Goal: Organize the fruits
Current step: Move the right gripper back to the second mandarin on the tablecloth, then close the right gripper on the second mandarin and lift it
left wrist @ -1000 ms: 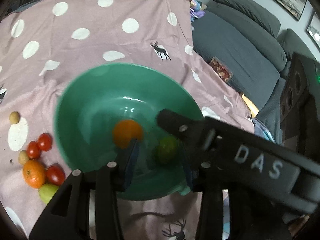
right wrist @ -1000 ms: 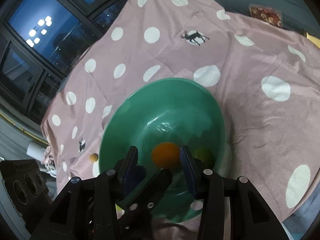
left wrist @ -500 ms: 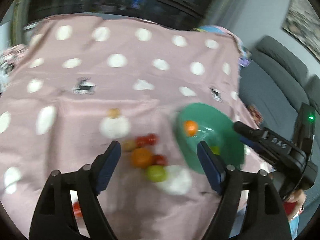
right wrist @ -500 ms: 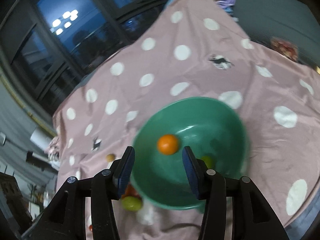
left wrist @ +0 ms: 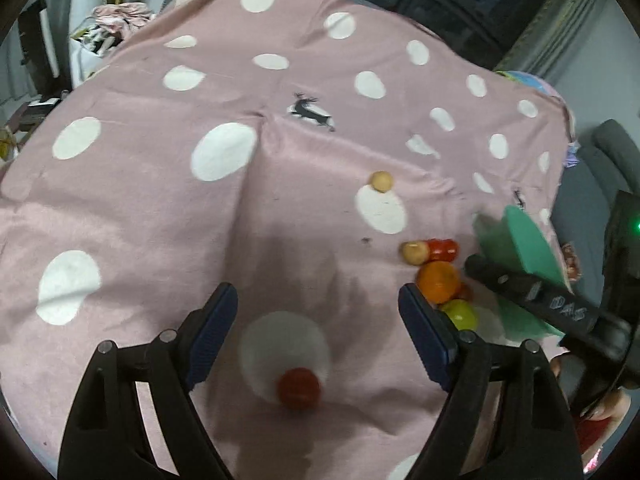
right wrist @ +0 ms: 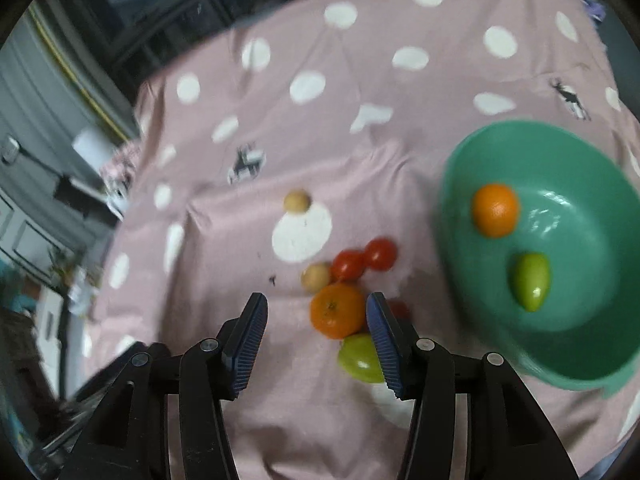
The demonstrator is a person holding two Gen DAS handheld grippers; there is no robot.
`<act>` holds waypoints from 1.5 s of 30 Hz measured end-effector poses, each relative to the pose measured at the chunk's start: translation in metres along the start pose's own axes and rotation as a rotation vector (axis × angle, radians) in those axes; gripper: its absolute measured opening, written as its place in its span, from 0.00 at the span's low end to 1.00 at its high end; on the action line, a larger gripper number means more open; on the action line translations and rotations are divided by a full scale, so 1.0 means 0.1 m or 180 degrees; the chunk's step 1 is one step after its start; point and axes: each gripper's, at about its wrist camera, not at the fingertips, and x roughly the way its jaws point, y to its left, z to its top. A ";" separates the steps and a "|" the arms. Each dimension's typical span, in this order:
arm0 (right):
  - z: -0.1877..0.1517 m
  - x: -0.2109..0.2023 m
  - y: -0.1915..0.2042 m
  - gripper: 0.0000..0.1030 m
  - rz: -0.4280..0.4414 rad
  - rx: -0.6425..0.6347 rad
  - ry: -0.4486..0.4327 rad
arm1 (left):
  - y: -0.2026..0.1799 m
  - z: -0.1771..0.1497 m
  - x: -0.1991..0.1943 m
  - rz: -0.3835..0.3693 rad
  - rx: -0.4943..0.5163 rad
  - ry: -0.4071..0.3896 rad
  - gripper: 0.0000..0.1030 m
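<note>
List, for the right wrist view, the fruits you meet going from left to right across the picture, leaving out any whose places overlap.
Lone tan fruit → orange on the cloth → orange in the bowl → green fruit in the bowl.

We read one marking only: raised letters "DAS", seen upside down in the left wrist view, on the black body of the right gripper (left wrist: 568, 308) at the right edge. We find no other legible text, number or label.

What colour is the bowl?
Green bowl; the right wrist view shows it best.
</note>
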 end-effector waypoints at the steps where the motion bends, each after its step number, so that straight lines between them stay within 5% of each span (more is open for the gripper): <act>1: -0.01 0.06 0.03 0.51 -0.0086 -0.0049 0.0047 | 0.01 -0.01 0.00 0.0026 0.0006 -0.0014 0.80; 7: -0.07 0.36 0.12 0.51 -0.0618 -0.0324 0.0149 | 0.08 0.00 -0.01 -0.0038 -0.0085 0.0006 0.80; 24: -0.09 0.56 0.24 0.51 -0.0716 -0.0547 0.0219 | 0.14 0.03 -0.06 -0.0126 -0.0167 -0.0004 0.80; 27: -0.09 0.58 0.22 0.44 -0.0756 -0.0494 0.0188 | 0.14 0.03 -0.06 -0.0120 -0.0163 -0.0007 0.80; 34: -0.17 0.44 0.38 0.44 -0.0339 -0.0635 0.0166 | 0.13 0.03 -0.07 -0.0091 -0.0177 -0.0026 0.80; 39: -0.31 0.49 0.59 0.44 0.0088 -0.0858 0.0417 | 0.16 0.04 -0.09 -0.0041 -0.0193 -0.0063 0.80; 45: -0.41 0.60 0.72 0.44 0.0085 -0.1015 0.0601 | 0.20 0.05 -0.12 -0.0080 -0.0254 -0.0100 0.81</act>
